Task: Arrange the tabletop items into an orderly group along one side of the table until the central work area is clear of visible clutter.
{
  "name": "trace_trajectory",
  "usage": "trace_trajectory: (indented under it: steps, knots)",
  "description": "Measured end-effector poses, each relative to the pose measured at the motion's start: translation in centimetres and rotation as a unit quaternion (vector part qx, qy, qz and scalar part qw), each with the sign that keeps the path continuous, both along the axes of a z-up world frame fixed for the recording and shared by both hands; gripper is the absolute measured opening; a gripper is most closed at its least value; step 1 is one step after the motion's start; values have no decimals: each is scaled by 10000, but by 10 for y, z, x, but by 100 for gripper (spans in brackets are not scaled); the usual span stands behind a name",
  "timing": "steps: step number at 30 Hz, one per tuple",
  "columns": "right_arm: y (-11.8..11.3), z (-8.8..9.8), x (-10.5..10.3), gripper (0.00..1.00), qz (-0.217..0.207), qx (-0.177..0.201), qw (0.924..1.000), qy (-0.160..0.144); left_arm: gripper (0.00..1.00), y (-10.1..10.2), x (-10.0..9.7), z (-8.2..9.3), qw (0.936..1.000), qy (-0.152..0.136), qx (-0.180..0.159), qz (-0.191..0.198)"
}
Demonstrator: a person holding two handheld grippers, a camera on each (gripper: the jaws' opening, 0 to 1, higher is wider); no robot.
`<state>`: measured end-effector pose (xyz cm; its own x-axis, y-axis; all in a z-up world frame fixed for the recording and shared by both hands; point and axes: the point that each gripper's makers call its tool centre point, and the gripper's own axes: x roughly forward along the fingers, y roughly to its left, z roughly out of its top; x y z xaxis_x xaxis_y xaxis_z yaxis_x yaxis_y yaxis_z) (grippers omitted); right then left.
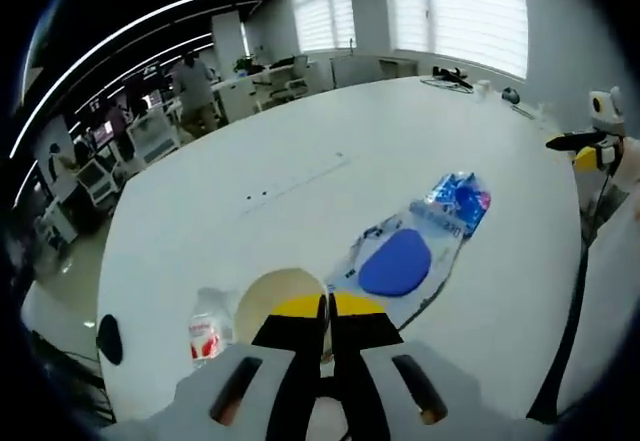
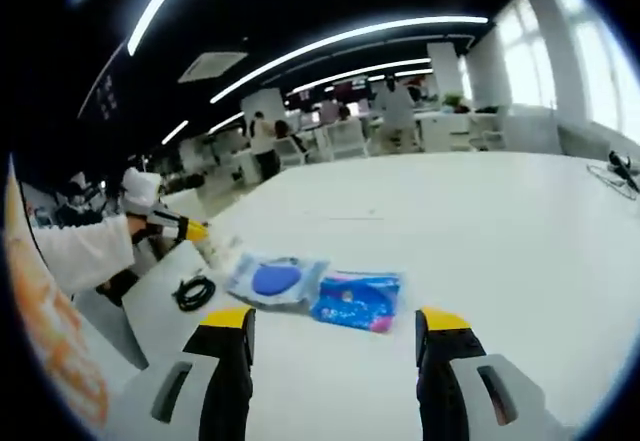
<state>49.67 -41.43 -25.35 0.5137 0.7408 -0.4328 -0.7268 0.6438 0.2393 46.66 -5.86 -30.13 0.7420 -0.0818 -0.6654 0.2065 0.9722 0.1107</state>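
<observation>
Your left gripper (image 1: 327, 326) has fingers pressed together at the cream bowl (image 1: 277, 296); right gripper (image 2: 335, 346) fingers spread, empty. Packet (image 2: 315, 291) sits mid-counter (image 2: 500, 251). Next, probably: slide it sideward.

Left tongs (image 1: 328, 311) pressed closed; right tongs (image 2: 335, 336) spread wide — both level.

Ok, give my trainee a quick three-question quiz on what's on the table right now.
1. True or false: the right gripper has its jaws shut.
2. What lies right beside the clear bag holding a blue pad? A) a blue packet B) a red mug C) a laptop
3. Fill in: the coiled cable is ____ in colour.
Key: 1 false; 2 A; 3 black.
</observation>
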Motion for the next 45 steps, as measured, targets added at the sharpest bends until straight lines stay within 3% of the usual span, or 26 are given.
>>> trace_trajectory:
  steps: [7, 11, 14, 29, 37, 42, 45]
  knots:
    - [9, -6, -3, 65, 20, 127, 9997, 203, 0, 7, 6, -24, 9998, 92, -193, 64]
    - [8, -9, 0, 64, -12, 104, 9997, 215, 0, 5, 2, -31, 9997, 236, -63, 22]
    - [6, -11, 1, 64, -98, 186, 9993, 320, 0, 6, 4, -32, 9993, 179, -292, 128]
    - [0, -18, 4, 64, -282, 346, 9977, 506, 0, -2, 4, -35, 9987, 214, -404, 210]
    - [-1, -21, 4, 64, -306, 395, 9971, 574, 18, -5, -2, -31, 9988, 163, -415, 196]
    - [0, -22, 3, 65, -316, 437, 9966, 617, 47, 4, -4, -30, 9985, 81, -418, 353]
    - [1, -23, 3, 65, -306, 440, 9965, 639, 50, 4, -7, -26, 9985, 92, -388, 386]
